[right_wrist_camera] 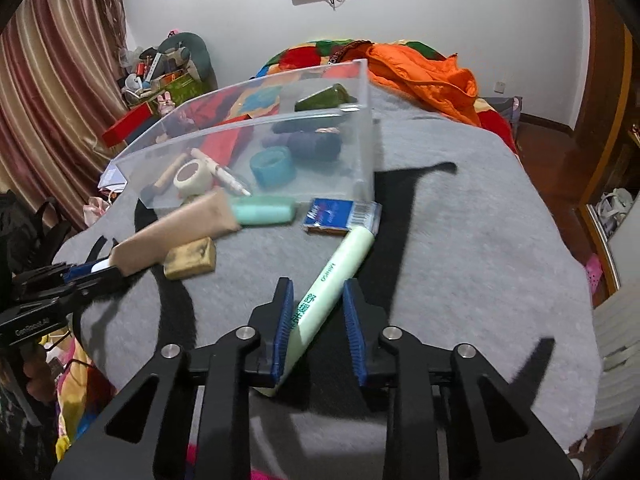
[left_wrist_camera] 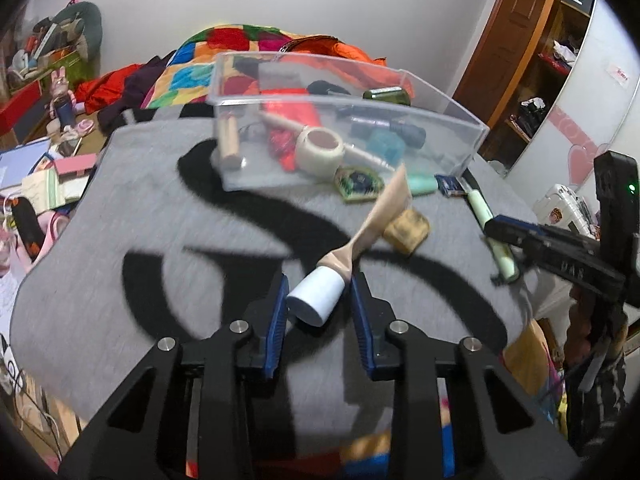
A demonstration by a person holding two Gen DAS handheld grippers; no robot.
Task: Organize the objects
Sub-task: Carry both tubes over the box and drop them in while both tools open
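My left gripper point(left_wrist_camera: 319, 294) is shut on the white cap of a beige squeeze tube point(left_wrist_camera: 376, 216) and holds it above the grey cloth; the tube also shows in the right wrist view point(right_wrist_camera: 176, 232). My right gripper point(right_wrist_camera: 317, 300) stands around a pale green tube point(right_wrist_camera: 328, 280) lying on the cloth, with a gap at the right pad. A clear plastic box point(left_wrist_camera: 460, 136) behind holds a tape roll point(left_wrist_camera: 320, 150), a pen, a teal roll and other items; it shows in the right wrist view too point(right_wrist_camera: 364, 128).
On the cloth lie a gold block point(right_wrist_camera: 190, 258), a mint tube point(right_wrist_camera: 264, 210), a blue packet point(right_wrist_camera: 340, 216) and a hexagonal green item point(left_wrist_camera: 358, 184). Colourful bedding point(right_wrist_camera: 420, 72) lies behind the box. Clutter sits at the left point(left_wrist_camera: 48, 184).
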